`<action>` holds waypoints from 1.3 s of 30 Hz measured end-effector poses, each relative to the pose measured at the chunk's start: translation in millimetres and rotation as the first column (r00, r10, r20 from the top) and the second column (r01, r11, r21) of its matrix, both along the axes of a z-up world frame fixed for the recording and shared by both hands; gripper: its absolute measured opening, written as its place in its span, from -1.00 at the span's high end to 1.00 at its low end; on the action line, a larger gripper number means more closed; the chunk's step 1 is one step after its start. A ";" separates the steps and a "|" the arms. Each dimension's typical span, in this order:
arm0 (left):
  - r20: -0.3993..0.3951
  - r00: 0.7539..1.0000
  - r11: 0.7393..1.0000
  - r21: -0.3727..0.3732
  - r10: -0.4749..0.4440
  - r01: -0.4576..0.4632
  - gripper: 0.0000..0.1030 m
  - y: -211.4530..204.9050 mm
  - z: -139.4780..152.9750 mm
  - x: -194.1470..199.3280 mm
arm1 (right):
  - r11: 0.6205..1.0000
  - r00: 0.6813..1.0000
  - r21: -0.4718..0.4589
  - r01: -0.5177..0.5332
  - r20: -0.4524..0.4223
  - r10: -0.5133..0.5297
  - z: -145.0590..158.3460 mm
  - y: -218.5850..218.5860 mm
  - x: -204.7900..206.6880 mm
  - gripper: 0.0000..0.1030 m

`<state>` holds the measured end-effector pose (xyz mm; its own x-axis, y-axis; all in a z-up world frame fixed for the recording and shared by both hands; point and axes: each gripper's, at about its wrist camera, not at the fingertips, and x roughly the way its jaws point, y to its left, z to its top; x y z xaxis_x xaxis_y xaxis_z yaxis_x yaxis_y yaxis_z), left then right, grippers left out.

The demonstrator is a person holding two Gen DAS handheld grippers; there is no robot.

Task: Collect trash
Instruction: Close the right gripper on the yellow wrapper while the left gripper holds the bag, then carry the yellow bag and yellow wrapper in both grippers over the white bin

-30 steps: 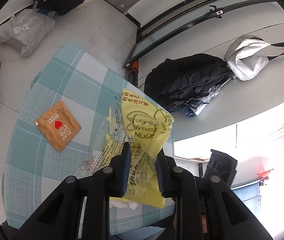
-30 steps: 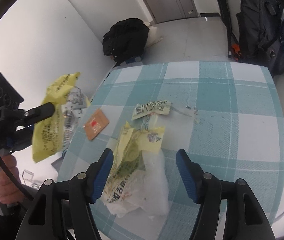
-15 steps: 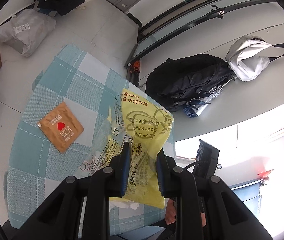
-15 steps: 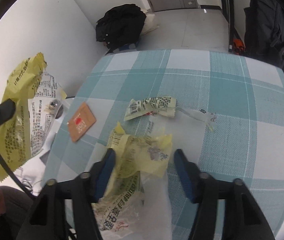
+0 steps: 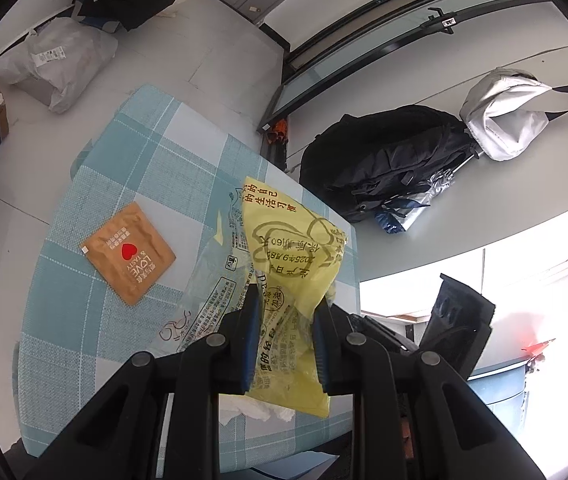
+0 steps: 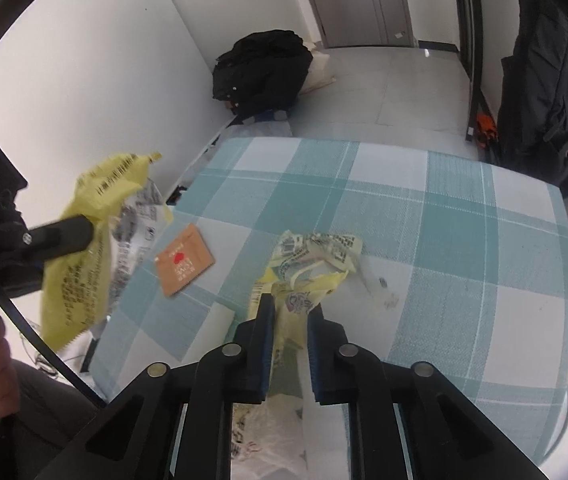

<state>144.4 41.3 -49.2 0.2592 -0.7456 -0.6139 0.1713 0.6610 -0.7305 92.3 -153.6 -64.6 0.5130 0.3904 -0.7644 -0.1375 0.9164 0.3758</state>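
My left gripper (image 5: 286, 312) is shut on a yellow and clear plastic wrapper (image 5: 296, 256) and holds it above the checked table (image 5: 144, 160). The same wrapper (image 6: 92, 240) and left gripper show at the left of the right wrist view. My right gripper (image 6: 290, 316) is shut on a crumpled yellow and clear wrapper (image 6: 304, 292) near the table's front edge. A small brown sachet with a red heart (image 5: 130, 254) lies flat on the table; it also shows in the right wrist view (image 6: 184, 260). A torn printed wrapper piece (image 6: 324, 248) lies just beyond my right gripper.
A white tissue (image 5: 256, 410) lies under my left gripper. A clear plastic scrap (image 6: 380, 292) lies right of the right gripper. Black bags (image 6: 264, 68) and a grey parcel (image 5: 52, 64) sit on the floor beyond the table. A black backpack (image 5: 384, 160) leans on the wall.
My right gripper has moved down onto the crumpled yellow wrapper and closed on it. My left gripper still holds its wrapper and has barely moved.
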 end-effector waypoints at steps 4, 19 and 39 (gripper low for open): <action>-0.002 1.000 1.000 0.006 0.001 -0.001 0.64 -0.2 0.2 0.1 | 0.998 1.000 0.066 0.022 -0.004 -0.022 6.0 -8.2 0.8 0.80; 0.005 1.000 1.000 0.019 -0.014 0.014 0.64 -9.0 1.5 0.7 | 0.929 0.991 0.346 0.131 -0.035 -0.127 21.0 -51.8 -3.2 0.92; 0.182 0.972 0.986 0.101 -0.149 0.133 0.64 -90.5 60.0 -36.3 | 0.926 0.953 0.318 0.204 0.152 -0.262 112.3 -148.9 -85.1 0.92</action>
